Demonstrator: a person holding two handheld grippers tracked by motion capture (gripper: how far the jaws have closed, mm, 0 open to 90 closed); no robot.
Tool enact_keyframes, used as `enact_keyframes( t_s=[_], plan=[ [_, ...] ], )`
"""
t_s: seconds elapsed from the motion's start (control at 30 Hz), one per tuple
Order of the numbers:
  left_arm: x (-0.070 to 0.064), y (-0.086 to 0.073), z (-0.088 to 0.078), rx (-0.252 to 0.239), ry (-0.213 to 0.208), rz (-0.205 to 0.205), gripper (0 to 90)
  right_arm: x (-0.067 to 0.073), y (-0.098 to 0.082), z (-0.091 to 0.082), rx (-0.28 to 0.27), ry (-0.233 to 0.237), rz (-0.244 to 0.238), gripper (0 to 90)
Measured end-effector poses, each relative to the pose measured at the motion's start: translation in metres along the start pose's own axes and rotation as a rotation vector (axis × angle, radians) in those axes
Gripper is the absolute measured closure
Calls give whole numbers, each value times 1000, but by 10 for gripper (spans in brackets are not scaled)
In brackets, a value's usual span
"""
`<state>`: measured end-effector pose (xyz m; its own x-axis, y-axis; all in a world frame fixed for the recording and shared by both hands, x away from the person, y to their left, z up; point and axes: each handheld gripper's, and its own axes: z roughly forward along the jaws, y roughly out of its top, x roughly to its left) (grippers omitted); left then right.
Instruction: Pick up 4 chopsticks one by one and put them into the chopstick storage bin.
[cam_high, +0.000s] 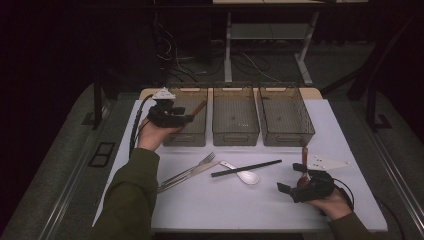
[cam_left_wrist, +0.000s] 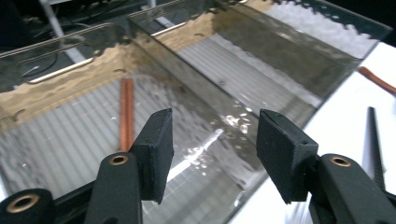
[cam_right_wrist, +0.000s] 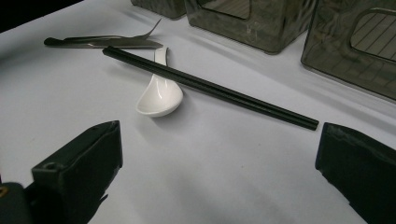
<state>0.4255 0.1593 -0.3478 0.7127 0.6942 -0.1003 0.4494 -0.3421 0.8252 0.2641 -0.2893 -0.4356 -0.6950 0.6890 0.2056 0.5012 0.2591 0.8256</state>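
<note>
Left gripper: jaws half open, empty, above left smoky plastic bin holding a brown chopstick, apparently released. Right gripper: jaws wide, empty, nearest the long black chopstick lying crosswise ahead.

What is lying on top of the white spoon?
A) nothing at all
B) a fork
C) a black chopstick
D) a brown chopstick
C: in the right gripper view the black chopstick lies across the handle of the white spoon, while the fork sits farther off on the table.
</note>
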Motion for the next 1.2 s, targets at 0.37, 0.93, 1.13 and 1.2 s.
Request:
enact_keyframes(
  t_s=[0.37, 0.93, 1.13, 1.2],
  plan=[
    [-28, -11, -8, -19, -77, 35, 394, 0, 0, 0, 0, -2, 0, 5],
    [-73, -38, -8, -24, -163, 75, 355, 0, 0, 0, -1, -4, -1, 5],
    [-86, -46, -6, -12, -188, 87, 348, 0, 0, 0, -1, -4, -2, 5],
    [-91, -49, -4, -9, -195, 84, 348, 1, 0, 0, -1, -4, -5, 5]
  ],
)
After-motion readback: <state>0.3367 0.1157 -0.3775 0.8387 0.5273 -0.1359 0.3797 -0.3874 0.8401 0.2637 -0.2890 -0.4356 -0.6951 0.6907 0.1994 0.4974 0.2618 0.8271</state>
